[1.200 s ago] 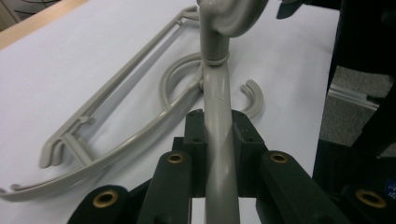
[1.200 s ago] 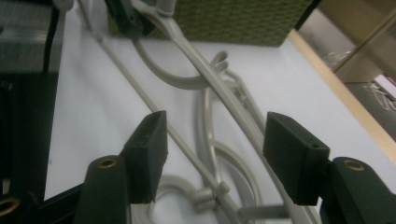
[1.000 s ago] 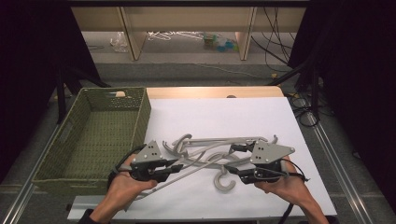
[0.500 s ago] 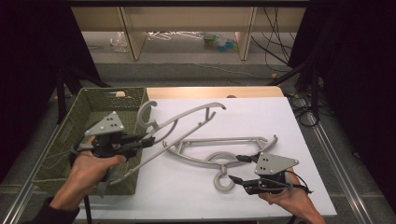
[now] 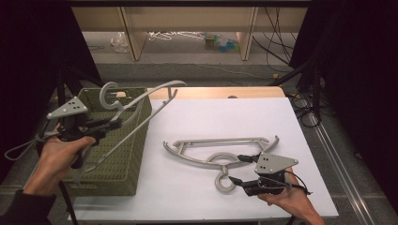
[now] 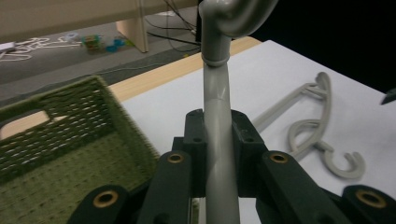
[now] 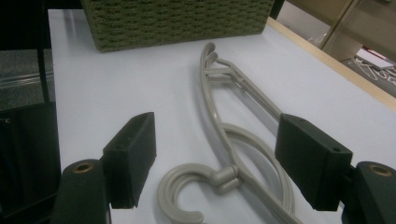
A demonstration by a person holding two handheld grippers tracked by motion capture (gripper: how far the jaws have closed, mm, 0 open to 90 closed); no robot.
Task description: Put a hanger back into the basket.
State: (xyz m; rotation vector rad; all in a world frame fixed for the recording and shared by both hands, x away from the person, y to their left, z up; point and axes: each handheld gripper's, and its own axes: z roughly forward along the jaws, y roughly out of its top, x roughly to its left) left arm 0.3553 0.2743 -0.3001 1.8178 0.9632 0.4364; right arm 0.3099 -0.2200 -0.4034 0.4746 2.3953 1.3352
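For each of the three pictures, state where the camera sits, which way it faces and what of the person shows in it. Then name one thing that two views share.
High view: above the person's side, facing forward and down on the table; both hands and forearms show.
Left gripper view: on the left gripper, facing along its jaws, shut on a hanger's neck, over the basket.
Right gripper view: on the right gripper, low over the table, jaws open either side of the second hanger.
Shared: that second hanger shows in all three views.

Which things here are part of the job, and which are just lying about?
Part of the job:
- grey hanger clamped in the left tool, above the basket
- second hanger lying on the table, before the open right tool
- green basket

Lying about:
- cables on the floor
- clutter beyond the table
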